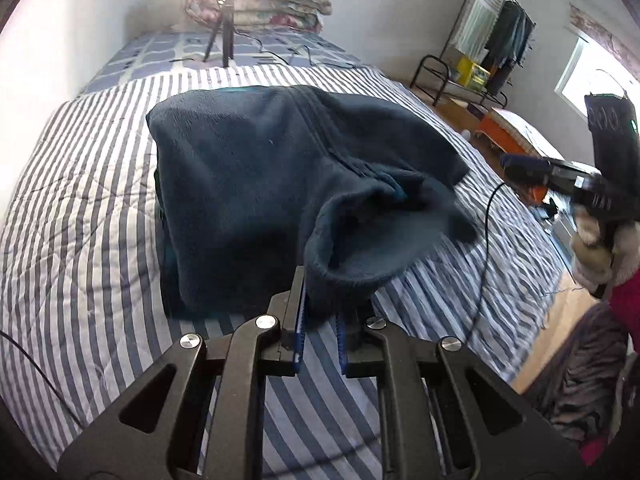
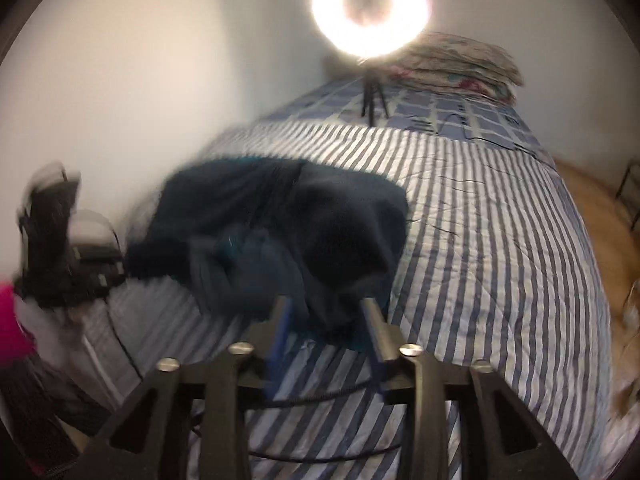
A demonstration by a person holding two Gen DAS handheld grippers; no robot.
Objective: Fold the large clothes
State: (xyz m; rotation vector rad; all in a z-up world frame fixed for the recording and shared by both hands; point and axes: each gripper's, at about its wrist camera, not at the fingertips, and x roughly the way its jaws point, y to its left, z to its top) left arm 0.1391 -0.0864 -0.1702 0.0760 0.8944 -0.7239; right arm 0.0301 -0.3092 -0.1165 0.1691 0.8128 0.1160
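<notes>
A dark blue fleece garment [image 1: 256,184] is spread over the striped quilt [image 1: 80,200] of the bed, partly folded, with its near edge lifted and bunched toward the left gripper [image 1: 320,320]. That near fold is pinched between the left gripper's closely drawn jaws, the cloth rising from them as a curled flap. In the right wrist view the same garment [image 2: 280,220] is seen just beyond the right gripper [image 2: 326,320], whose jaws stand partly apart; a dark fold hangs between them (the view is blurred, so contact with the pads cannot be told). Both grippers are angled downward toward the bed. The right gripper is also caught at the far right of the left wrist view [image 1: 524,168], held by a hand [image 1: 592,240] in a pale fuzzy cuff, with a black cable [image 1: 486,248] trailing down across the quilt. At the far end of the bed a ring light [image 2: 370,4] is set on a small tripod [image 2: 372,96], beside a stack of folded patterned bedding [image 2: 460,60]. A clothes rack [image 1: 500,40] stands at the far right.
</notes>
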